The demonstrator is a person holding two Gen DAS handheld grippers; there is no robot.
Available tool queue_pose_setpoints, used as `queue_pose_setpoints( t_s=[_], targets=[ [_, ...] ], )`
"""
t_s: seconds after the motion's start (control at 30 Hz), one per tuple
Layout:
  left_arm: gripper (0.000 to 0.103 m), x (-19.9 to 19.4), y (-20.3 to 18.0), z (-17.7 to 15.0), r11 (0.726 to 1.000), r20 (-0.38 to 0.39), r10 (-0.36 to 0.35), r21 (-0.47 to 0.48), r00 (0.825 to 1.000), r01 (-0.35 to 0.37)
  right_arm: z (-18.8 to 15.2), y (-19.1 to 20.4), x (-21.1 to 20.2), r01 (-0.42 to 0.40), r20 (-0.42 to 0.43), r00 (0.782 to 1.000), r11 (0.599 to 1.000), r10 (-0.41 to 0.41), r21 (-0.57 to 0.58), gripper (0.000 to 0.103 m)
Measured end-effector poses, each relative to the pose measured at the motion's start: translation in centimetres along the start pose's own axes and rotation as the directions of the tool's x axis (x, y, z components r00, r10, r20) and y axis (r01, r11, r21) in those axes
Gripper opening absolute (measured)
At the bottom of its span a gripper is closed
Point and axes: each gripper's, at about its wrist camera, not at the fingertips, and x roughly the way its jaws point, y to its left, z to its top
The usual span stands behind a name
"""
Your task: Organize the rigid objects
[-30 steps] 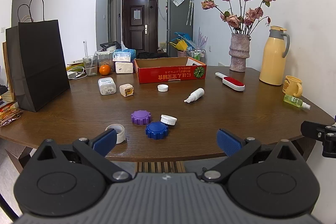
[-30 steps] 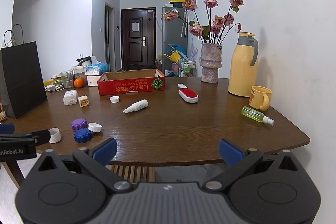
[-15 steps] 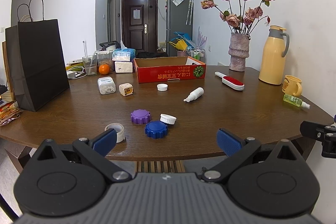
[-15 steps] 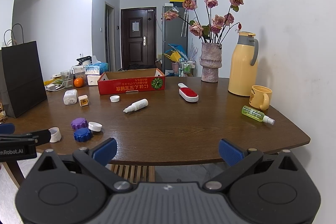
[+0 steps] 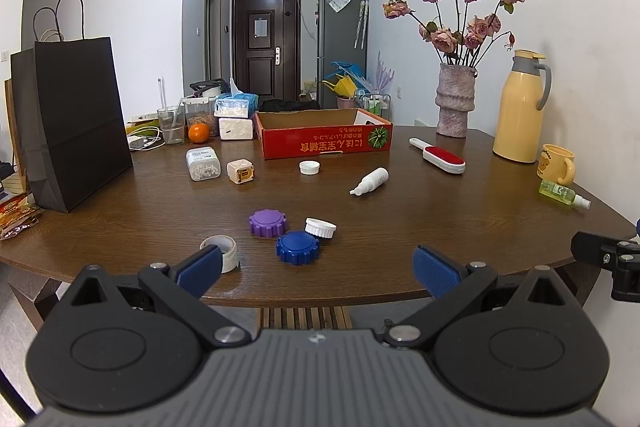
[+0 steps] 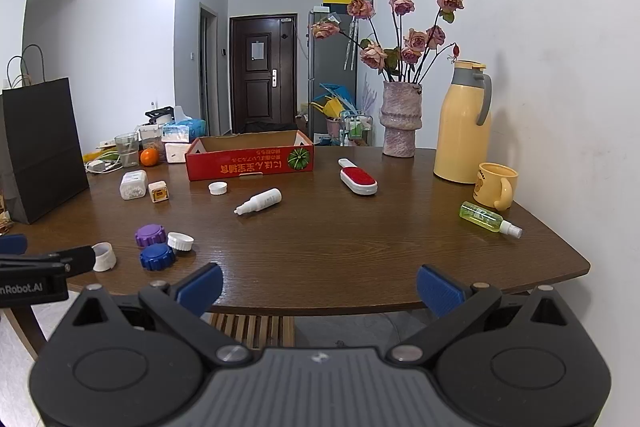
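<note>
On the brown table (image 5: 440, 219) lie a purple cap (image 5: 267, 222), a blue cap (image 5: 297, 247), a white cap (image 5: 320, 227), a white ring (image 5: 221, 253), another white cap (image 5: 309, 167), a white dropper bottle (image 5: 370, 181), a clear pill jar (image 5: 203, 163) and a small cream box (image 5: 241, 171). An open red cardboard box (image 5: 324, 135) stands behind them. My left gripper (image 5: 316, 269) is open and empty at the near table edge, just short of the caps. My right gripper (image 6: 320, 291) is open and empty, also at the near edge.
A black paper bag (image 5: 68, 119) stands at the left. A red lint brush (image 5: 440, 155), a vase of roses (image 5: 454, 103), a yellow thermos (image 5: 520, 107), a yellow mug (image 5: 558, 169) and a green spray bottle (image 5: 562, 193) sit at the right. A glass, an orange (image 5: 199, 133) and tissue packs stand behind.
Both views have barely shifted. Both grippers stay open and no object has moved.
</note>
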Motion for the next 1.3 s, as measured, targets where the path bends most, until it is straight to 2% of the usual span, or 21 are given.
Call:
queue_pose_setpoints(
  t_s=[1.3],
  targets=[
    [0.103,-0.10,-0.08,-0.12,1.000,0.001,-0.001,-0.004,1.000,0.001,-0.05,-0.19,0.06,0.007,0.000,1.000,1.000,-0.007,-0.003,0.103]
  ],
)
